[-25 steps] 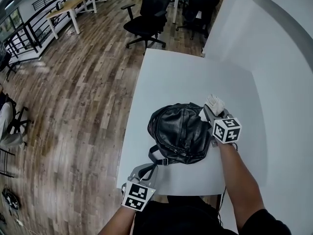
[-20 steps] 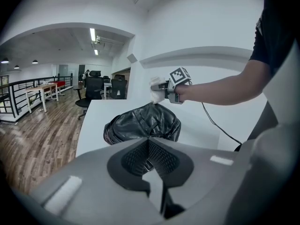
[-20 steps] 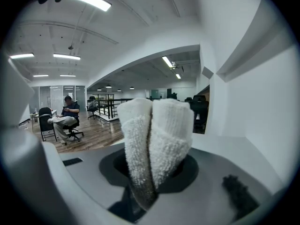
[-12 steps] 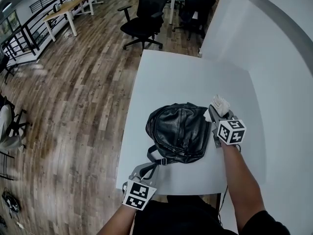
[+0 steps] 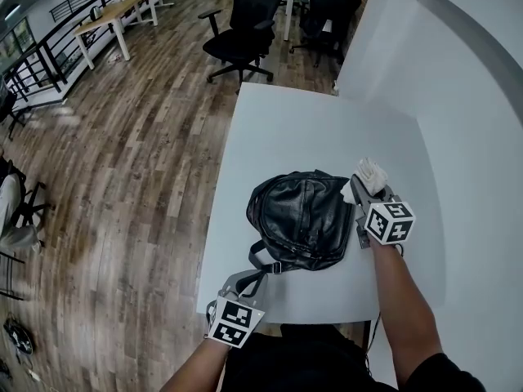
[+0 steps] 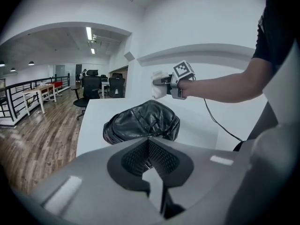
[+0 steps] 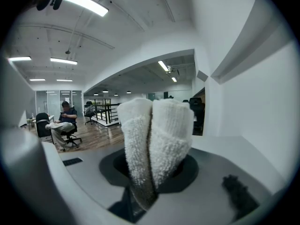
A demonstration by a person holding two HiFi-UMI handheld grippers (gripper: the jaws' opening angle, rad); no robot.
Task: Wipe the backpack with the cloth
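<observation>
The black backpack [image 5: 298, 219] lies flat, front face up, on the white table [image 5: 310, 121], toward its near edge and just in front of the person. It is almost as wide as it is long. As far as the head view shows, its long axis runs from the near edge toward the far one with a slight lean. The strap [image 5: 263, 269] trails off the near-left corner toward the person, and the rounded bulk points away. The left gripper [image 5: 239, 282] sits at that near-left corner with its jaws drawn together. The strap appears to run in between them, which would pin the bag in place. The right gripper [image 5: 364, 188] has its jaws clamped on a folded white terry cloth [image 5: 369, 172], and the fold stands up well past the jaw tips. In the left gripper view the cloth hangs above and beyond the bag's far right shoulder, near the leather but apparently not on it. The step in hand therefore looks like the approach to a stroke, not the stroke itself. The next move seems to call for lowering the cloth until the protruding fold, not the hard jaw tips, presses on the leather. The cloth would then be drawn across the face while the left gripper keeps the strap taut, so the soft bag does not slide or bunch up.
</observation>
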